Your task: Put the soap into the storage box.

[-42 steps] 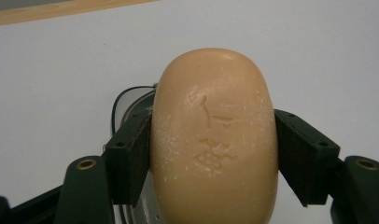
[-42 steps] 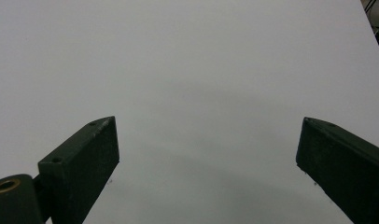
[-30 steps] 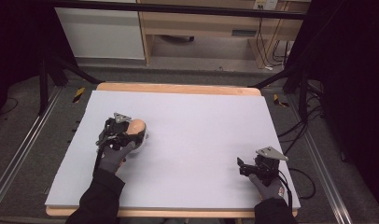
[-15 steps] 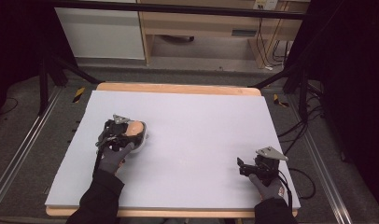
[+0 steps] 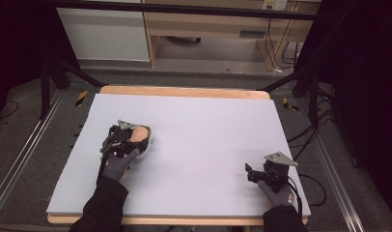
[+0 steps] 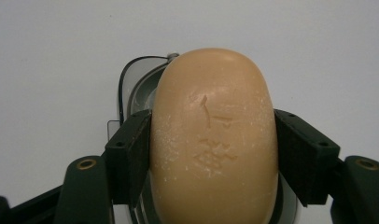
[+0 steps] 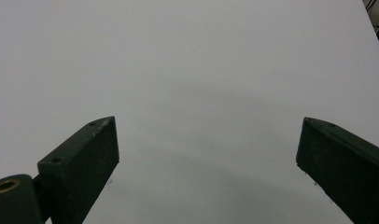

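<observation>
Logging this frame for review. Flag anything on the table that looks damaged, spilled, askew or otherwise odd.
Nothing stands out. The left gripper clamps an orange soap bar squarely over a clear soap dish; the white flecks and stamped mark on the bar look like ordinary wear. The right gripper is open above the bare white table. No spill or damage.

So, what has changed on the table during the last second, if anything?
Nothing has visibly changed. The left gripper stays shut on the soap bar over its clear dish, and the right gripper still rests open near the table's right edge.
</observation>
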A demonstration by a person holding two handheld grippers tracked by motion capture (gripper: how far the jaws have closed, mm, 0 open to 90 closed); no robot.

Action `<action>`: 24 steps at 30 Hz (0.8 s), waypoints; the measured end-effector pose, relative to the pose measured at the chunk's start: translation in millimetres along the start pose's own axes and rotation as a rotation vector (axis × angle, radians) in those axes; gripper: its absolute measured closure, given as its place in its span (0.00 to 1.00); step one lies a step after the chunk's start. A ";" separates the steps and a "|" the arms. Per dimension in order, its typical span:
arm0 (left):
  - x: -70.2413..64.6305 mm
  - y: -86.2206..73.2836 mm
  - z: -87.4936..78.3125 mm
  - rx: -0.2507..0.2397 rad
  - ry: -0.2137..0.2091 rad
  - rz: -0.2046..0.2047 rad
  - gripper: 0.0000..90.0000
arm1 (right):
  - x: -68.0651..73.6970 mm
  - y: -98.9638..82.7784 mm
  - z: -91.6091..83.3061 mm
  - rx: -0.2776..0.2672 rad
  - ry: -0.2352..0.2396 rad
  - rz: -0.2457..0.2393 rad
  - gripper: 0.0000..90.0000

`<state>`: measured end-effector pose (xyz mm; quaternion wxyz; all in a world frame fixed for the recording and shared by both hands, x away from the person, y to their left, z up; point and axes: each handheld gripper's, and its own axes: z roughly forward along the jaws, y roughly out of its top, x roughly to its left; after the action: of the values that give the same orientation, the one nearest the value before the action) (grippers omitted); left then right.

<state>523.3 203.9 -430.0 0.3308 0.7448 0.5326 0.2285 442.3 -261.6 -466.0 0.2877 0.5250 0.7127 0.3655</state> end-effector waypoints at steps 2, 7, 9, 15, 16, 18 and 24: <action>-0.1 -0.8 0.7 -0.003 -0.009 -0.006 0.35 | 0.0 0.0 -0.1 0.000 0.000 -0.001 0.07; -2.9 -1.7 1.4 -0.012 0.004 0.007 0.35 | -0.2 0.0 -0.1 0.000 -0.001 -0.002 0.07; -2.8 -1.7 0.8 -0.017 0.015 0.004 0.34 | -0.2 0.1 -0.1 0.000 0.000 -0.001 0.07; 0.5 -2.2 -0.6 -0.017 -0.002 -0.009 0.33 | 0.0 0.1 -0.1 0.000 0.000 -0.001 0.07; 0.7 -2.3 -0.8 -0.017 -0.005 -0.008 0.32 | 0.0 0.1 -0.1 -0.001 0.000 -0.001 0.07; 0.4 -2.3 -1.0 -0.017 -0.010 -0.002 0.30 | 0.0 0.1 -0.2 -0.001 0.000 0.000 0.07; -0.9 -3.2 -7.7 -0.039 -0.030 0.015 0.27 | -0.2 0.0 -0.1 0.000 -0.002 -0.002 0.07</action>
<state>515.6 205.7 -427.1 0.3513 0.7455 0.5175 0.2303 442.3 -261.8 -465.9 0.2887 0.5245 0.7130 0.3648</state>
